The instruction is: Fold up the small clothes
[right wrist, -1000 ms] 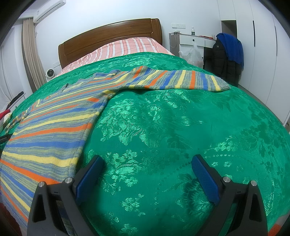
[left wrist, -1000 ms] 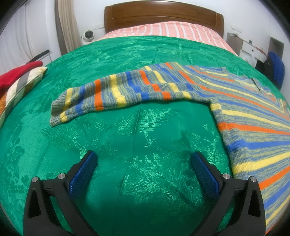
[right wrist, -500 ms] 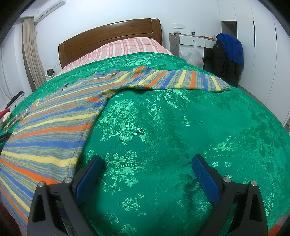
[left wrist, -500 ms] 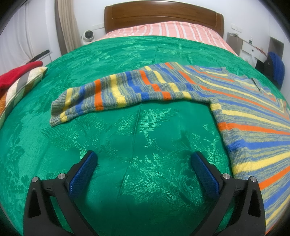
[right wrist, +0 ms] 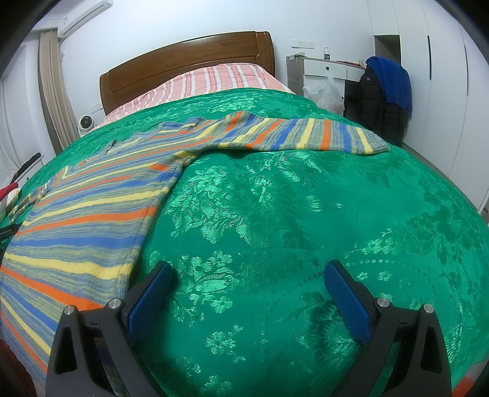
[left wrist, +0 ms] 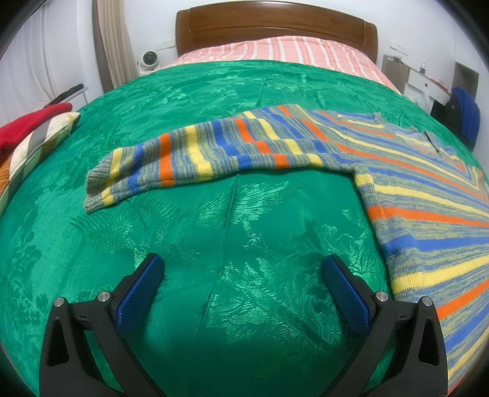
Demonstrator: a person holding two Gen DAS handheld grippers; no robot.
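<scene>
A small striped sweater (left wrist: 428,195) in blue, yellow, orange and grey lies flat on the green bedspread (left wrist: 244,229). In the left wrist view its body fills the right side and one sleeve (left wrist: 195,155) stretches left. In the right wrist view the sweater (right wrist: 91,207) body lies at the left, with the other sleeve (right wrist: 305,134) reaching right. My left gripper (left wrist: 243,268) is open over bare bedspread, below the sleeve and left of the body. My right gripper (right wrist: 247,274) is open too, its left finger beside the sweater's side edge. Neither holds anything.
A wooden headboard (left wrist: 275,27) and a pink striped sheet (left wrist: 275,52) lie at the far end. Red cloth on a striped pillow (left wrist: 33,134) sits at the bed's left edge. A chair with dark and blue jackets (right wrist: 385,91) and a white desk (right wrist: 324,67) stand right of the bed.
The right wrist view has shifted slightly, so the sweater sits a little further left and lower. The left wrist view is unchanged.
</scene>
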